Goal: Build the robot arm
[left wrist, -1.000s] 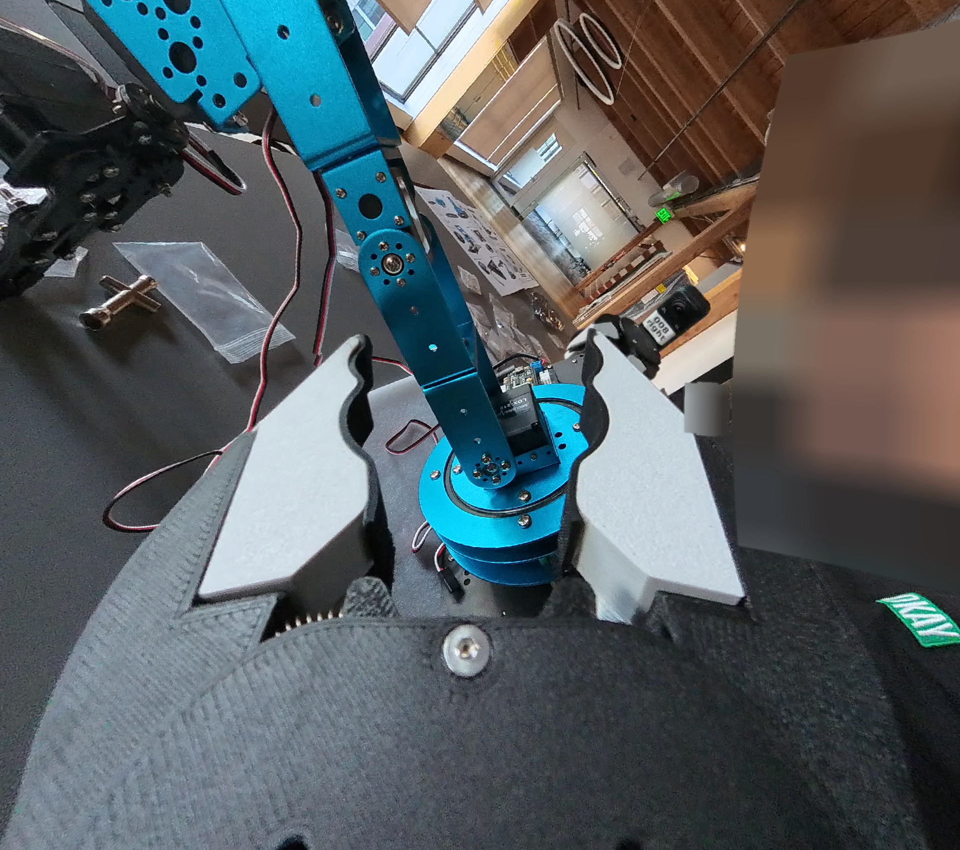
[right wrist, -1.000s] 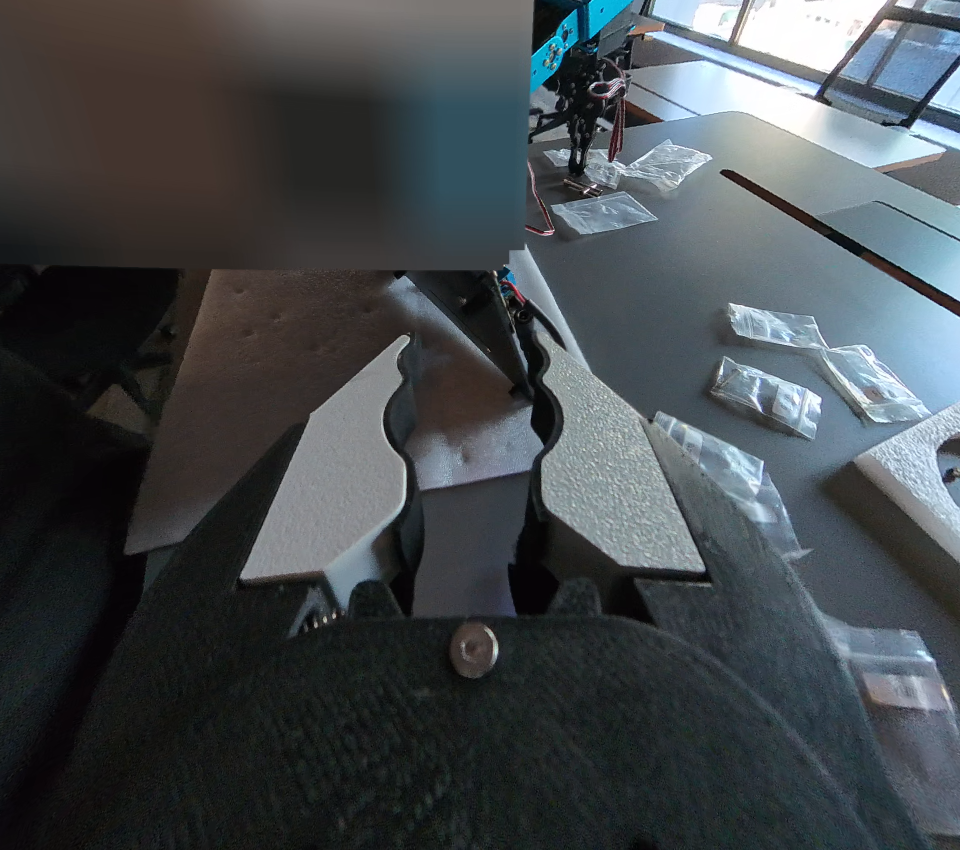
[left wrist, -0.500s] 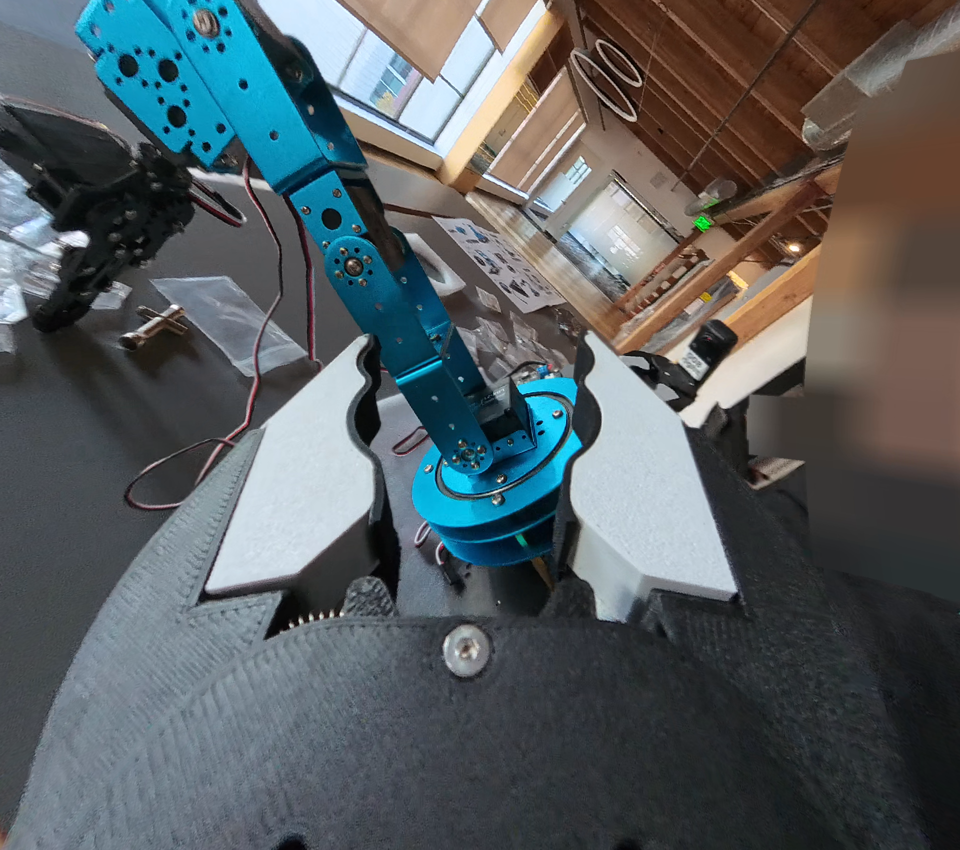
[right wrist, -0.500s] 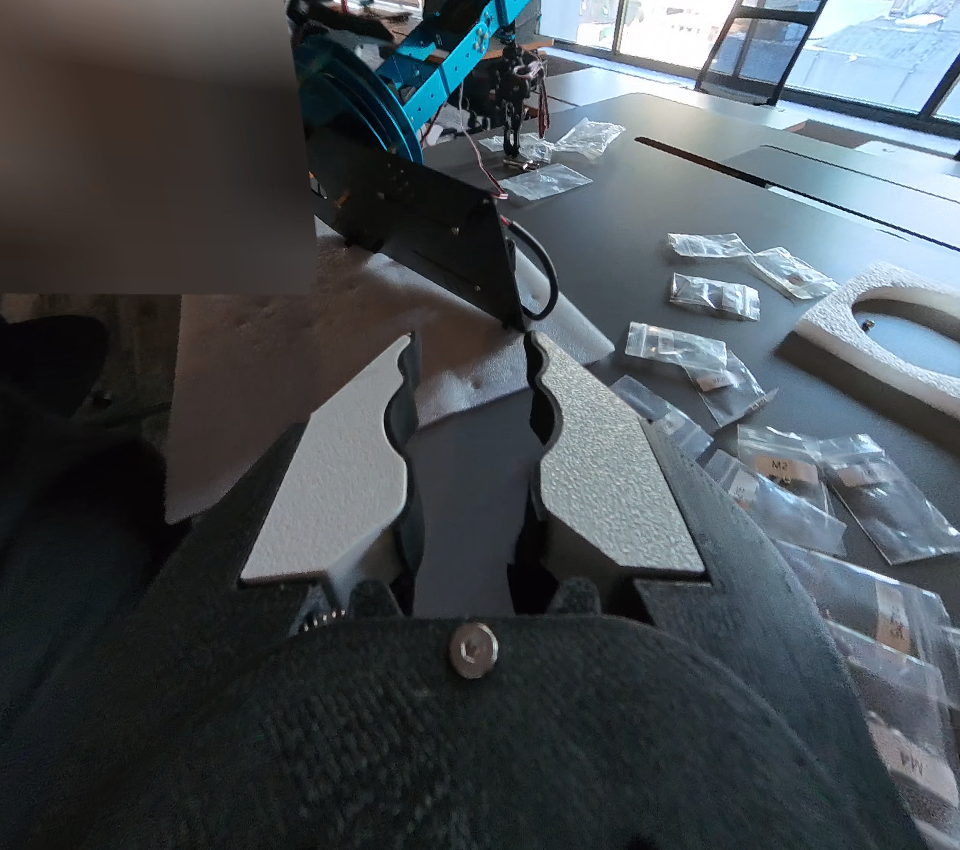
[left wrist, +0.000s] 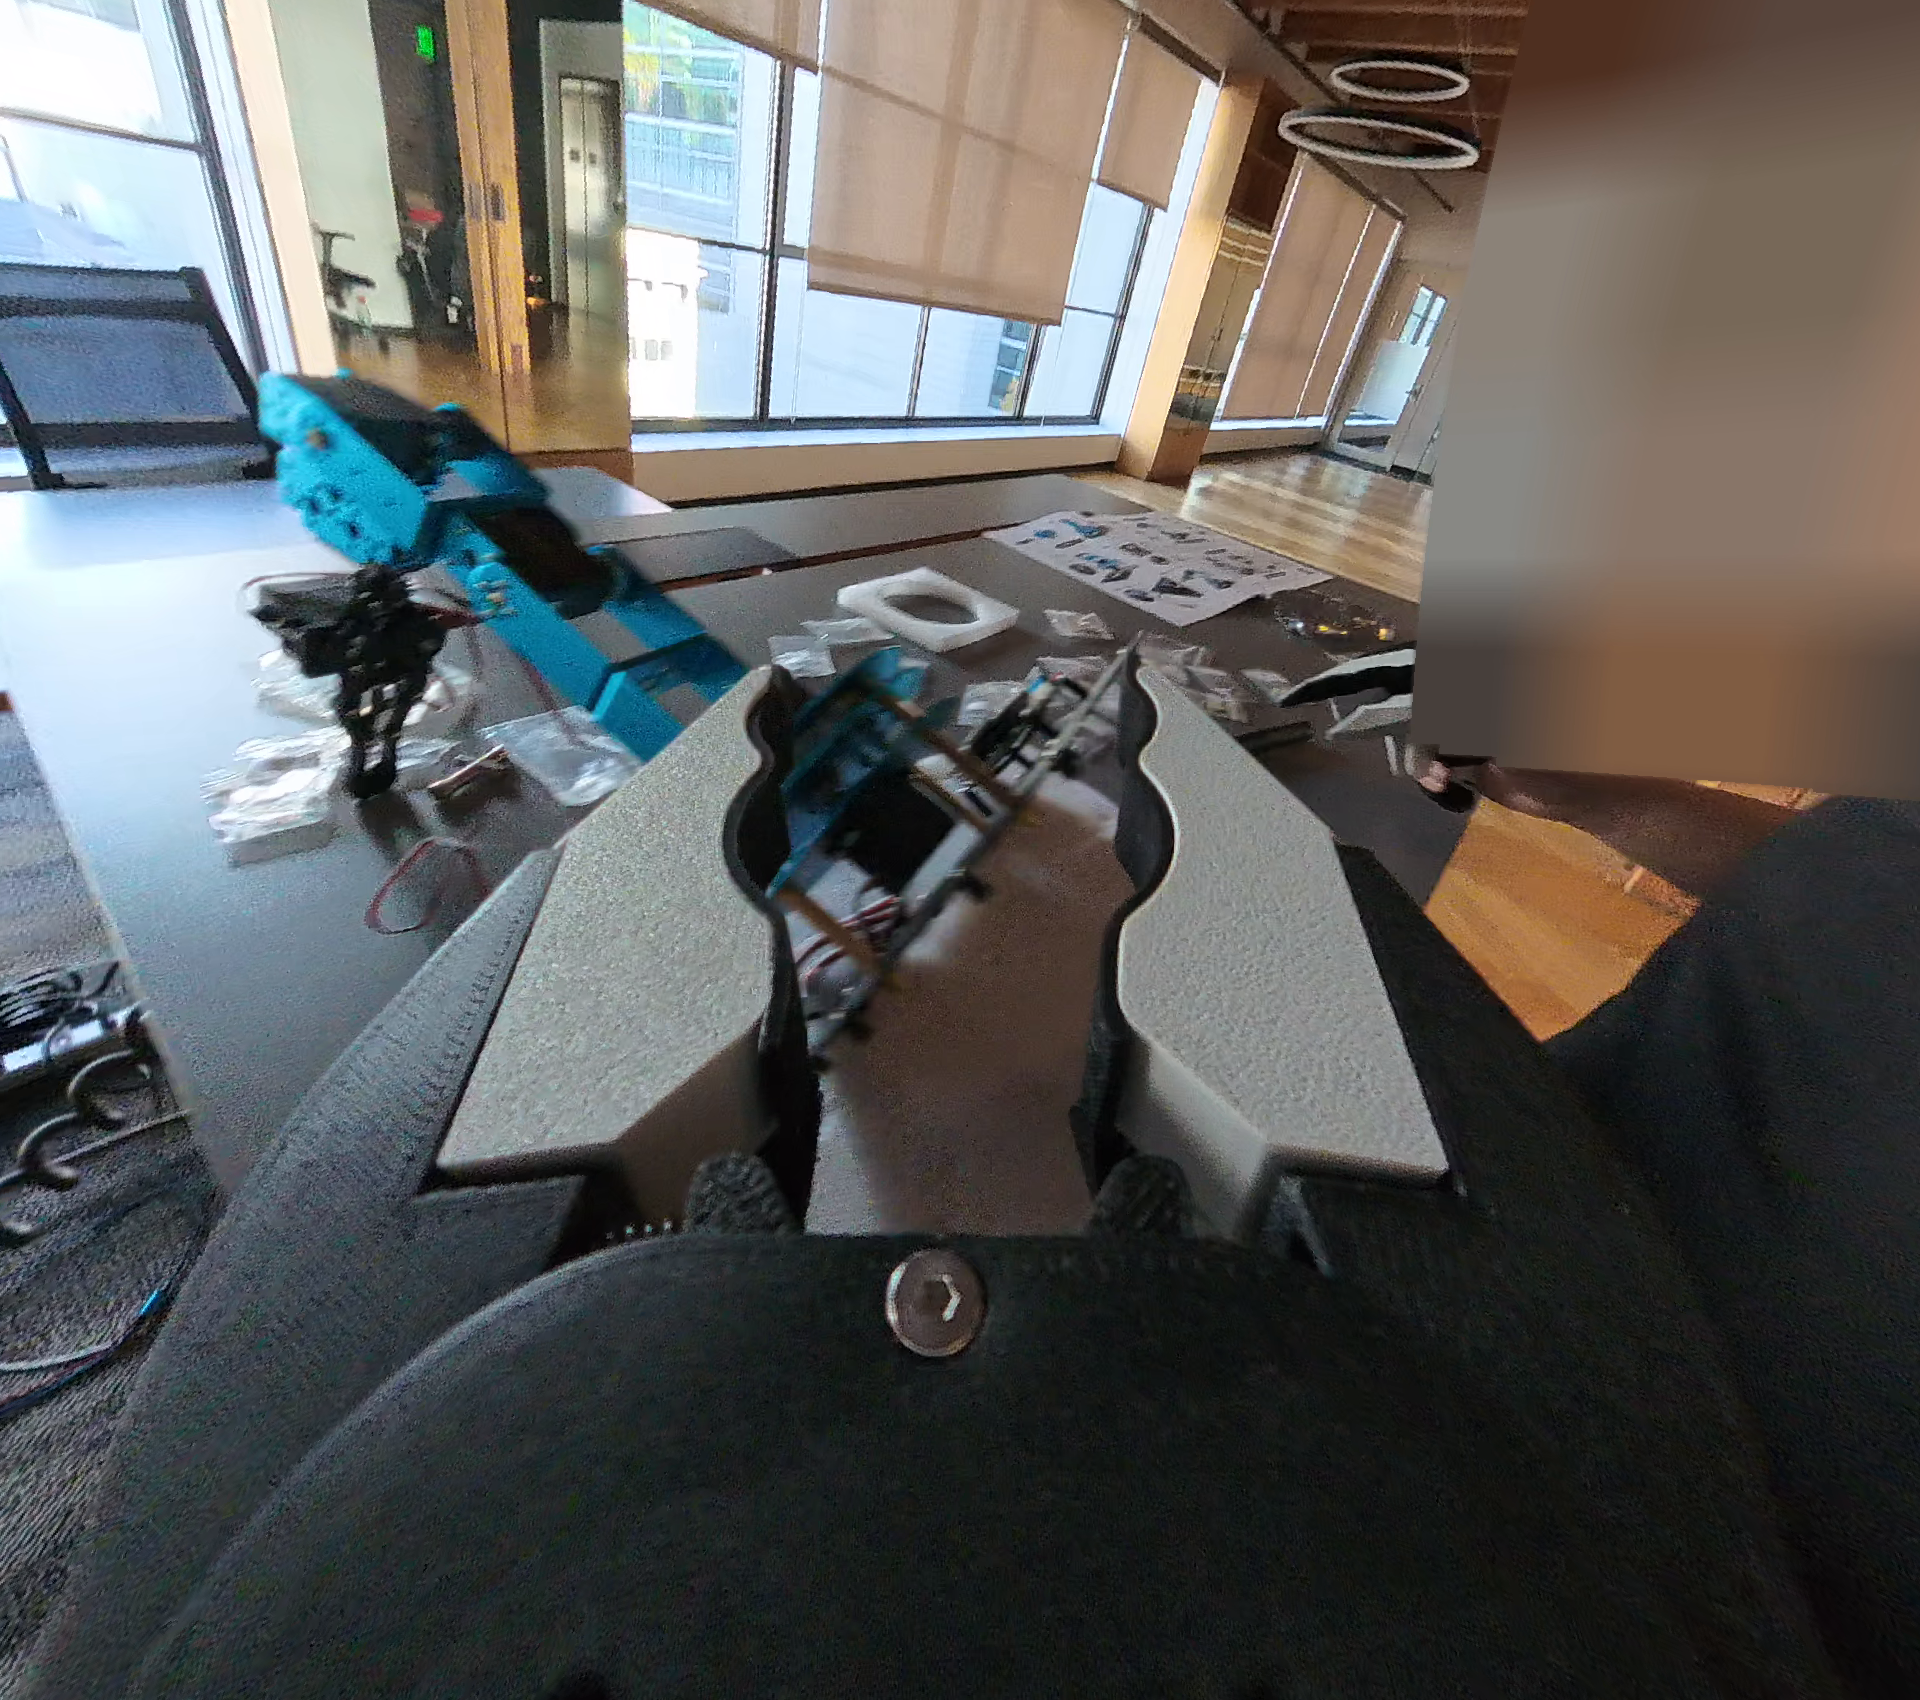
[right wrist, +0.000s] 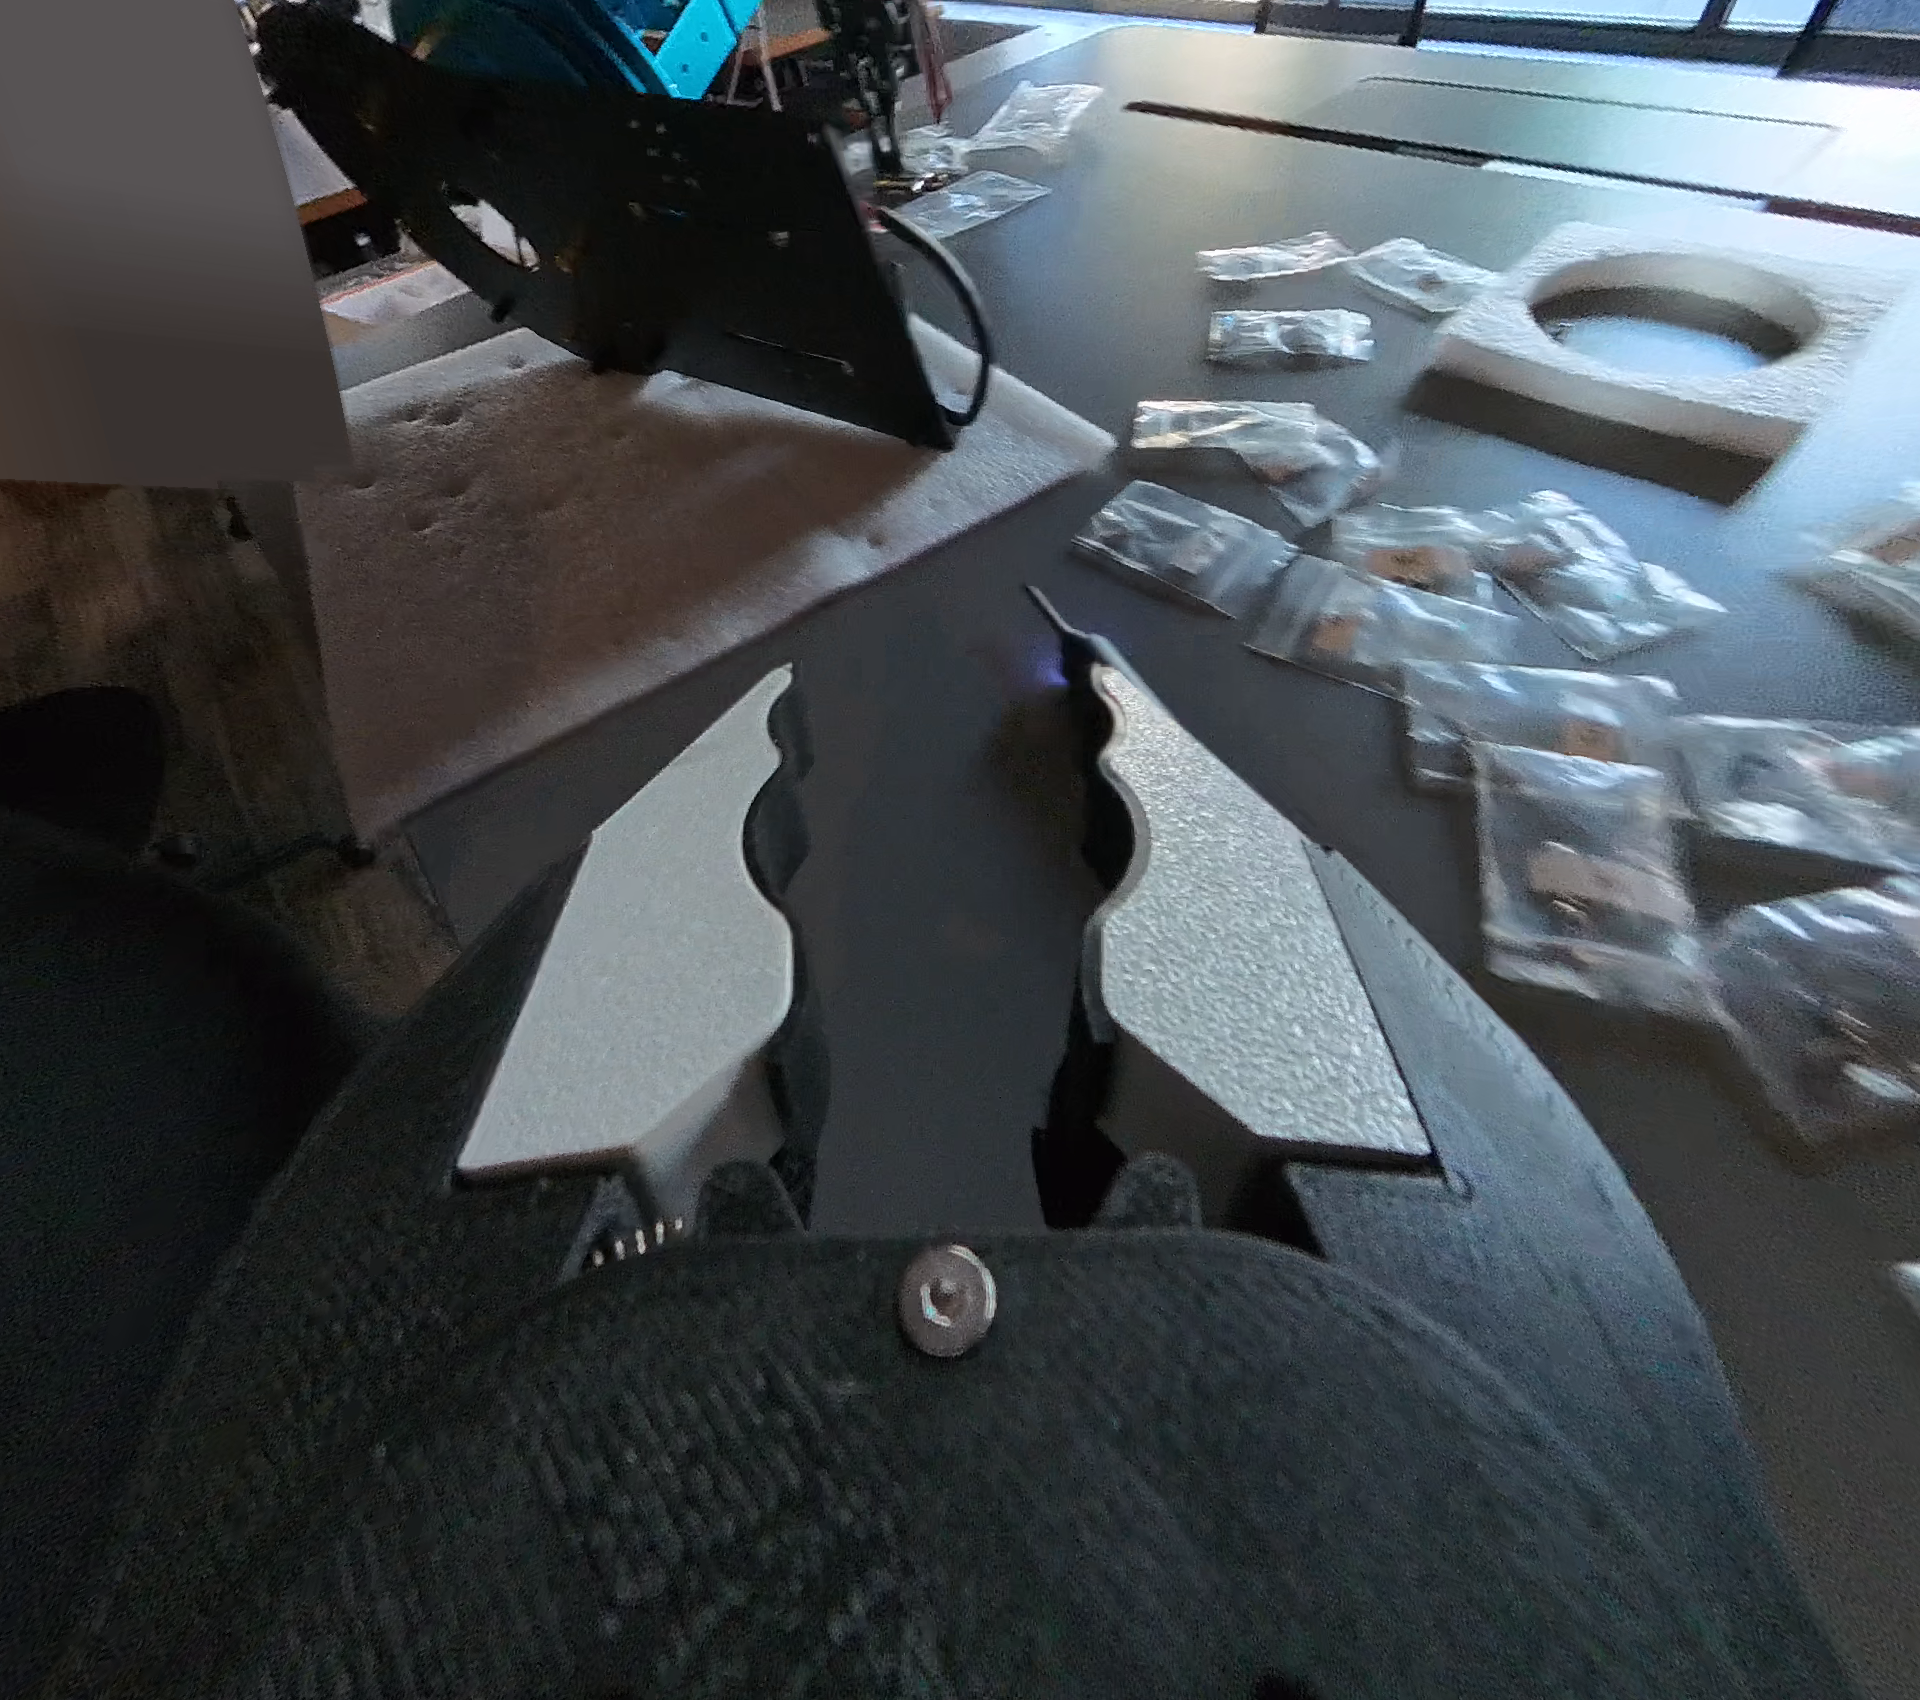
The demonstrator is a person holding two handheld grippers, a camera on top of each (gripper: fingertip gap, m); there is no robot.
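The left gripper (left wrist: 945,694) has its jaws spread wide with nothing between the pads. The tilted base (left wrist: 883,829) of the blue robot arm kit (left wrist: 499,549) shows in the gap at about 12 o'clock, beyond the fingertips; whether it touches them cannot be told. The arm leans toward 10 o'clock, its black claw (left wrist: 374,684) resting among clear bags on the dark table (left wrist: 156,715).

The right gripper (right wrist: 940,684) is likewise parted and empty over bare table (right wrist: 925,819). The kit's black base plate (right wrist: 665,248) stands tipped on white foam (right wrist: 582,528) at 11 o'clock, well apart. Small parts bags (right wrist: 1558,850) lie at 2 o'clock, near the right finger.
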